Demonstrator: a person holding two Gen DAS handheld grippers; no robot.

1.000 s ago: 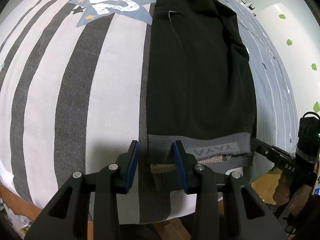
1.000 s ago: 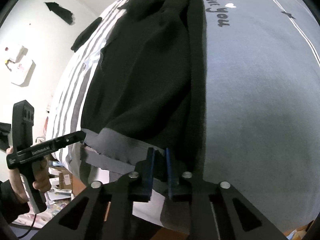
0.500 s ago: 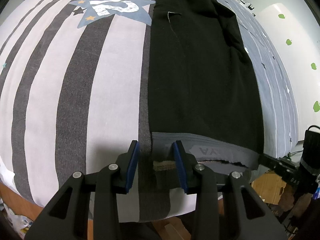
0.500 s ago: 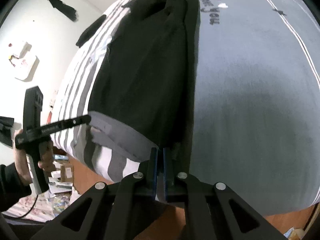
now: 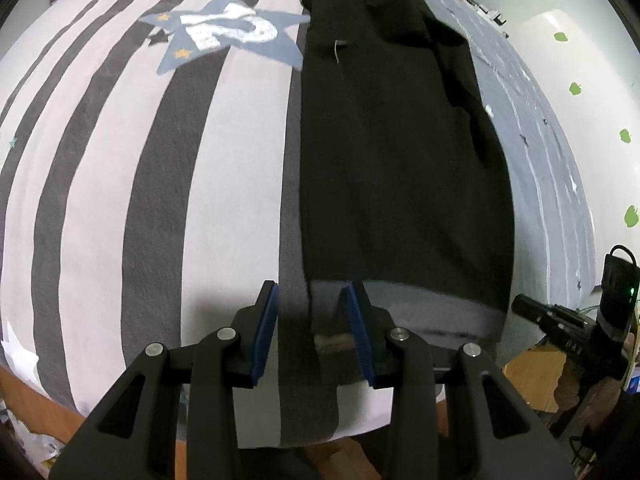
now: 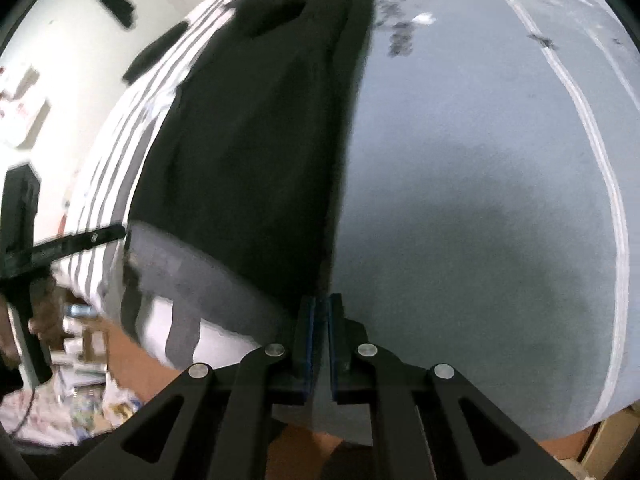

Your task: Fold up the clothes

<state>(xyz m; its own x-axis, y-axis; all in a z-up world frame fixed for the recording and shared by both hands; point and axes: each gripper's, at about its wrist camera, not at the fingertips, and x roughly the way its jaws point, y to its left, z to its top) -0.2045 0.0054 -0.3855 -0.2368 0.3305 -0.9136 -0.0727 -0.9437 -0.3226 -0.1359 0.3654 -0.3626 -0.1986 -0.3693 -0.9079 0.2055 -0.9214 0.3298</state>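
Black trousers with a grey waistband lie lengthwise on the bed, waistband at the near edge. My left gripper is open, its blue pads either side of the waistband's left corner. My right gripper is shut on the waistband's right corner, where the trousers meet the grey sheet. In the right wrist view the left gripper's finger touches the waistband at its far end.
A white sheet with dark stripes and a blue star patch covers the left half of the bed. A grey-blue sheet covers the right half. Boxes and clutter lie on the floor below the bed's edge.
My right gripper has closed on the waistband's right corner and pulled it tighter toward the bed's edge. My left gripper stays open at the left corner.
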